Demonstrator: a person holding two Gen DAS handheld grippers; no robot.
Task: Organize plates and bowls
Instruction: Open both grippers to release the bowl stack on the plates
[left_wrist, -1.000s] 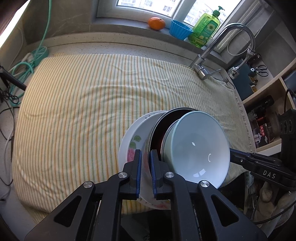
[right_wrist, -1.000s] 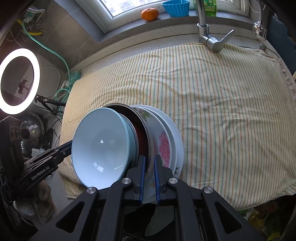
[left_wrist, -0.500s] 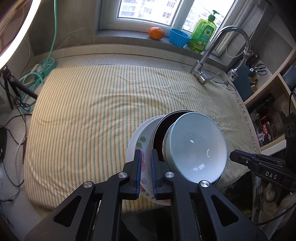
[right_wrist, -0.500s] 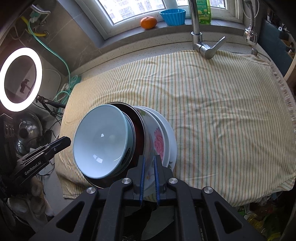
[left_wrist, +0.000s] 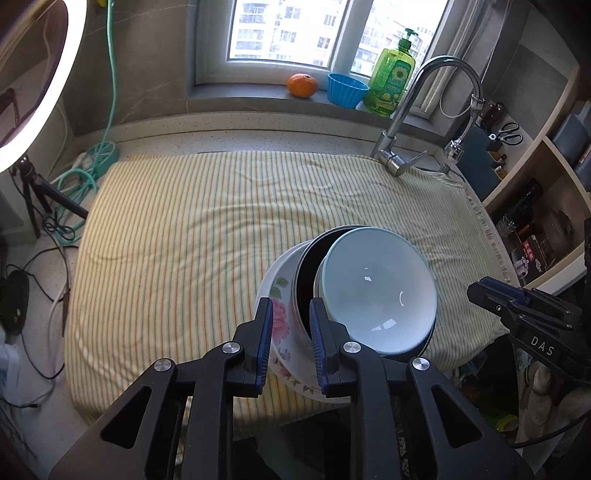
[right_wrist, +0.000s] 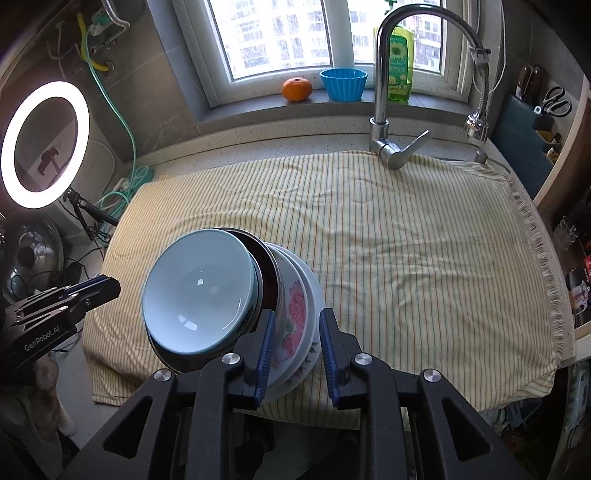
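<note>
- Nested stack (left_wrist: 343, 295) of plates and bowls sits at the cloth-covered desk's (left_wrist: 184, 236) near edge.
- Left claw (left_wrist: 290, 341) and right claw (right_wrist: 295, 347), jaws just parted, straddle opposite rims without pinching, apparently releasing.

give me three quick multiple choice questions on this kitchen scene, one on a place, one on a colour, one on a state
1. Where does the round orange fruit sit?
A. on the striped cloth
B. on the grey windowsill
C. in the sink

2. What colour is the inside of the top ceramic bowl in the stack?
A. pale blue
B. red
C. yellow

3. How do the jaws of the right gripper stand?
A. clamped on the tap
B. parted, with the rim of the flowered white plate between them
C. shut on nothing

Answers: 1 B, it rests beside the blue ribbed cup under the window; 2 A, its glazed inside is pale blue; 3 B, the jaws have just been opening and gaps show either side of the rim.
</note>
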